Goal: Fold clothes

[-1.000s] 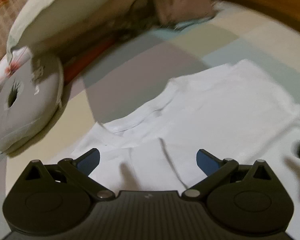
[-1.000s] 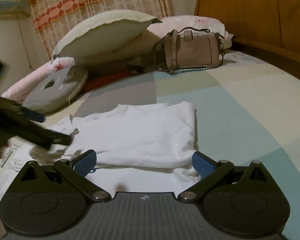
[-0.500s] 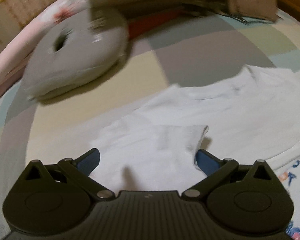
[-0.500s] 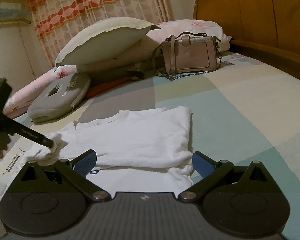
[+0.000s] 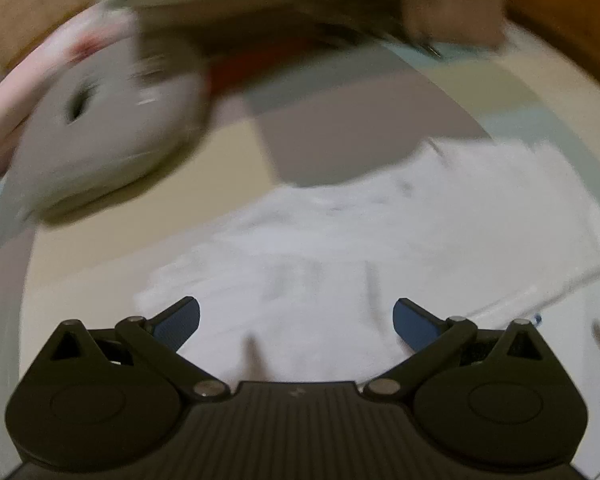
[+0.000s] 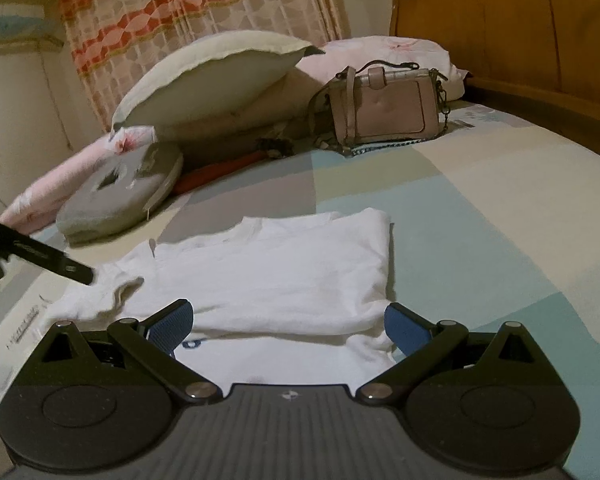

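Left wrist view smeared with motion blur: grey cushion (image 5: 100,136) and handbag (image 5: 452,20) reduced to soft shapes, folds of the white shirt (image 5: 340,240) impossible to read. Over in the right wrist view, left gripper (image 6: 74,270) cut off by the frame edge, jaws hidden. Blue print on the shirt's lower layer mostly covered.

A bed (image 6: 480,216) with a pastel patchwork sheet carries a folded white shirt (image 6: 268,272) at centre, a grey ring cushion (image 6: 120,196) at ten o'clock, a pink handbag (image 6: 384,108) and pillows (image 6: 208,80) at twelve.
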`<control>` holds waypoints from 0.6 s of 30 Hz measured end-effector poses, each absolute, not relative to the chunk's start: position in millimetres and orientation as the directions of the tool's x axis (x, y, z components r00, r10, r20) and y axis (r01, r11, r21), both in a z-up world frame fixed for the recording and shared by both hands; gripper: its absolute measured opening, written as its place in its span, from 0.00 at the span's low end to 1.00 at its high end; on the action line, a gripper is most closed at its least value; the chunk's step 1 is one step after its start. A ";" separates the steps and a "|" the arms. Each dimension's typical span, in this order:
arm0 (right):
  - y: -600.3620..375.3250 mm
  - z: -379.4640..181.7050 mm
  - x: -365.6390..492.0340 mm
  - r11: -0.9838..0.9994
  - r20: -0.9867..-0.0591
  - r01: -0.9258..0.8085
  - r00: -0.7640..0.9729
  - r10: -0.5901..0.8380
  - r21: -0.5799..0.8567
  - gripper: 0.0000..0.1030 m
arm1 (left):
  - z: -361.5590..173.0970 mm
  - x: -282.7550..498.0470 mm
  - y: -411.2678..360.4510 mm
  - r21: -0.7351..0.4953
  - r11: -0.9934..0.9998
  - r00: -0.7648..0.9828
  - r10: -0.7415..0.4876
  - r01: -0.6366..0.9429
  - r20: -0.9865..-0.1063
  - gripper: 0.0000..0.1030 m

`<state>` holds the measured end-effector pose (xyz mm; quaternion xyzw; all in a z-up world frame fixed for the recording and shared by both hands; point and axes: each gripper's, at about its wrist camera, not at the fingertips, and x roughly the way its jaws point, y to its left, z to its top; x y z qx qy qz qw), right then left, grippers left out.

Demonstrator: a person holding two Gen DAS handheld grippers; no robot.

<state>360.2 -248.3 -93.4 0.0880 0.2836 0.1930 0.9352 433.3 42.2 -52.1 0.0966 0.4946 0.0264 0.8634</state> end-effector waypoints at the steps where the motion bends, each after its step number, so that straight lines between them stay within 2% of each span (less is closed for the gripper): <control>1: -246.9 -93.9 360.2 0.914 -0.500 -0.311 0.766 0.404 0.263 1.00 | -60.1 439.4 32.9 0.217 0.973 0.494 0.153 0.073 -0.856 0.99; 3: -245.4 -94.5 360.5 0.917 -0.503 -0.311 0.768 0.397 0.249 1.00 | -74.8 451.2 19.0 0.251 0.961 0.468 0.172 0.112 -0.867 0.99; 6: -245.6 -94.2 361.1 0.913 -0.499 -0.315 0.766 0.406 0.259 1.00 | -81.6 456.2 24.1 0.266 0.960 0.461 0.197 0.090 -0.865 0.99; 18: -244.0 -92.8 357.7 0.907 -0.492 -0.332 0.763 0.420 0.259 1.00 | -59.9 422.3 132.5 0.303 0.932 0.418 0.360 -0.198 -0.834 0.99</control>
